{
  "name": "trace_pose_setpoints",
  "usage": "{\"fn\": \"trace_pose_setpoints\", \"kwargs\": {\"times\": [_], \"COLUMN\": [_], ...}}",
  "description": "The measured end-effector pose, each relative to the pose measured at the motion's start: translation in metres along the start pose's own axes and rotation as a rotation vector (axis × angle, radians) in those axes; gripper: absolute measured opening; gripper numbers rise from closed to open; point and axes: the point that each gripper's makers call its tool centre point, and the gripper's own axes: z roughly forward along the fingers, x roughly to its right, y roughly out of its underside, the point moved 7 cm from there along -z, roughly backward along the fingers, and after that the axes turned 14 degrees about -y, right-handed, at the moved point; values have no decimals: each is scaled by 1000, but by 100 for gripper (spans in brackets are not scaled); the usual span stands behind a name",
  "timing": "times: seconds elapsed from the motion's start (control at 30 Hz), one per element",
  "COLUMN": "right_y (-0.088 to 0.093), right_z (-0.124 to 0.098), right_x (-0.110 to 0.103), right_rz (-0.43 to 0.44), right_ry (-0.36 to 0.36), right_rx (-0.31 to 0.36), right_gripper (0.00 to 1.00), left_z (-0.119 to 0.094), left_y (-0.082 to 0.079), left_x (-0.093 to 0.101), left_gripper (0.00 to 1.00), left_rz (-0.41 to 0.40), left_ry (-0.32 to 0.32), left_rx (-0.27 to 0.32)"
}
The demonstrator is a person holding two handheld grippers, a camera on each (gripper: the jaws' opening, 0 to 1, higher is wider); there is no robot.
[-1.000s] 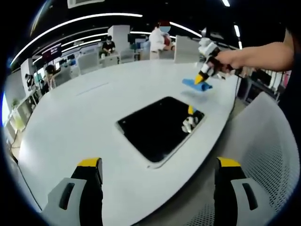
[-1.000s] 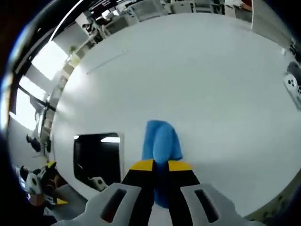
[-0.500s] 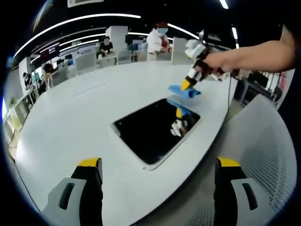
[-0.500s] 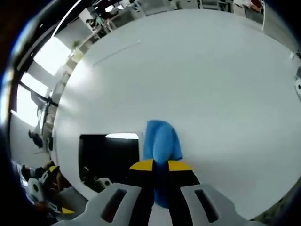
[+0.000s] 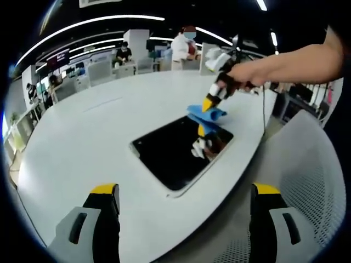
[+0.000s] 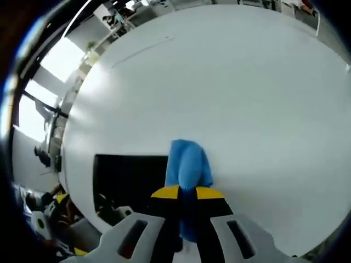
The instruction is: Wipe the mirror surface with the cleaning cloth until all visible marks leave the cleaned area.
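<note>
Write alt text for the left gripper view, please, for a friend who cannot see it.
A person's hand holds the right gripper, its jaws shut on a blue cloth at the far corner of a dark mirror lying flat on a white table. The left gripper rises at the bottom, jaws wide apart and empty.

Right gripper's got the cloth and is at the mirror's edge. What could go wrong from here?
1. The right gripper pinches the blue cloth by one end, so the hanging part may bunch up and wipe poorly.
2. The mirror lies loose near the edge of the white table, and the left gripper is open and off it. A firm stroke could slide it towards the edge.
3. The yellow fingertips could touch the glass if the cloth slips.
</note>
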Motion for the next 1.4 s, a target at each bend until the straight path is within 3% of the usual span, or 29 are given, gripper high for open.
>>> {"fn": "trace_pose_setpoints", "kwargs": {"times": [0.3, 1.4], "right_y": [-2, -5], "right_z": [16, 62], "right_x": [-14, -83], "right_rz": [-30, -55], "right_ry": [24, -62], "right_rx": [-28, -50], "right_gripper": [3, 3], "left_z": [0, 1], "left_y": [-1, 0], "left_x": [1, 2], "left_gripper": [100, 100], "left_rz": [3, 10], "left_ry": [3, 13], "left_rx": [3, 3]}}
